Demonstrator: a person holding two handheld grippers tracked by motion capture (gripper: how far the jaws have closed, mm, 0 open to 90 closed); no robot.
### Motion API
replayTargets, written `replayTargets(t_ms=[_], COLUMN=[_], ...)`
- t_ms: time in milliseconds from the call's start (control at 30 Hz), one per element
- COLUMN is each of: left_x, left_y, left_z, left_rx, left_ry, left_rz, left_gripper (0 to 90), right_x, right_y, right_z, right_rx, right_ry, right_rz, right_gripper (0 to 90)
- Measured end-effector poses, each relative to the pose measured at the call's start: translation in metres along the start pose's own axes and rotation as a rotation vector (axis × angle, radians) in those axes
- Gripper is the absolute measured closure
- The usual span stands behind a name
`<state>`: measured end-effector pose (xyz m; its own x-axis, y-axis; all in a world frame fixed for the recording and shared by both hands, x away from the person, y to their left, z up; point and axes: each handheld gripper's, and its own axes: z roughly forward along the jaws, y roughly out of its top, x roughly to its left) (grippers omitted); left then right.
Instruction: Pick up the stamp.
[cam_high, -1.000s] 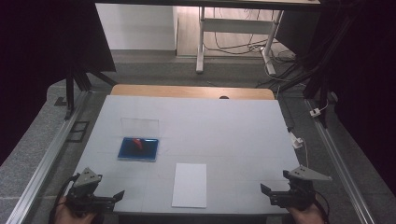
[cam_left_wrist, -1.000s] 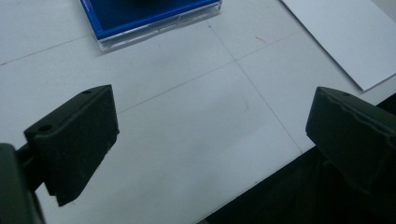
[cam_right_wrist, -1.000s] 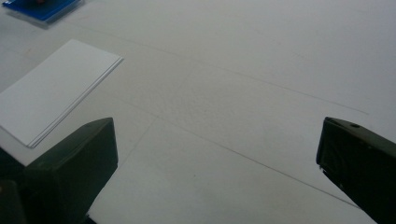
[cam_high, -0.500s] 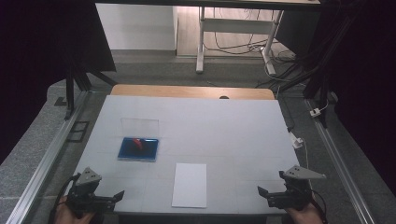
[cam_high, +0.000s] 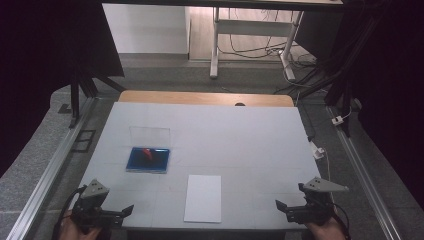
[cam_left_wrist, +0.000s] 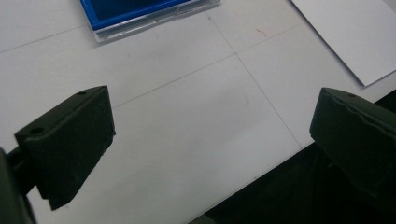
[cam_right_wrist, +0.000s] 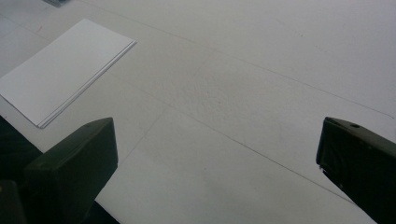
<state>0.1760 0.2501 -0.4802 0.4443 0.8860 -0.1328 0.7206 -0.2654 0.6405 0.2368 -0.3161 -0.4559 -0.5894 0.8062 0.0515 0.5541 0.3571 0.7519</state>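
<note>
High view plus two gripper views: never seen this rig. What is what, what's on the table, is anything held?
There is no robot arm. A person holds a two-jaw gripper in each hand at the near edge of a white table.

The high view comes from a fixed camera above the person's side, looking forward and down. The left gripper is at bottom left, the right gripper at bottom right.

Each of the other two pictures comes from a camera riding on one gripper, looking along its two black jaws. In both, the jaws stand wide apart with bare table between them, so nothing is held.

On the table lie a white stack of paper near the front middle and a blue tray to the left with something small and red in it. Just behind the tray stands a clear panel, possibly its lid.
</note>
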Motion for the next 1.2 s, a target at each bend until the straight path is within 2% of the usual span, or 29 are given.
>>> replayTargets(t_ms=[133,167,300,533,633,933,1200], left_x=[0.0,-0.001,-0.001,0.0,0.001,0.005,0.004], left_y=[0.002,0.003,0.005,0.009,0.012,0.023,0.032], left_z=[-0.001,-0.002,-0.002,-0.001,0.001,0.01,0.02], left_rx=[-0.021,-0.036,-0.052,-0.081,-0.088,-0.112,-0.117], left_ry=[-0.014,-0.029,-0.045,-0.049,-0.063,-0.08,-0.073], left_rz=[-0.009,-0.005,0.007,0.019,0.022,0.058,0.095], left_gripper=[0.0,0.0,0.0,0.0,0.2,0.3,0.0], right_x=[0.0,0.0,0.0,0.0,0.001,0.001,0.001], right_y=[0.0,0.0,0.0,0.0,0.0,0.0,0.0], right_z=[0.0,0.0,0.0,0.001,0.001,0.001,0.001], right_rx=[0.001,0.002,0.002,0.005,0.005,0.013,0.015], right_ry=[0.0,0.0,0.0,0.001,0.003,0.004,0.004], right_rz=[0.0,0.0,-0.001,0.0,0.0,-0.007,-0.009], right_gripper=[0.0,0.0,0.0,0.0,0.0,0.0,0.0])
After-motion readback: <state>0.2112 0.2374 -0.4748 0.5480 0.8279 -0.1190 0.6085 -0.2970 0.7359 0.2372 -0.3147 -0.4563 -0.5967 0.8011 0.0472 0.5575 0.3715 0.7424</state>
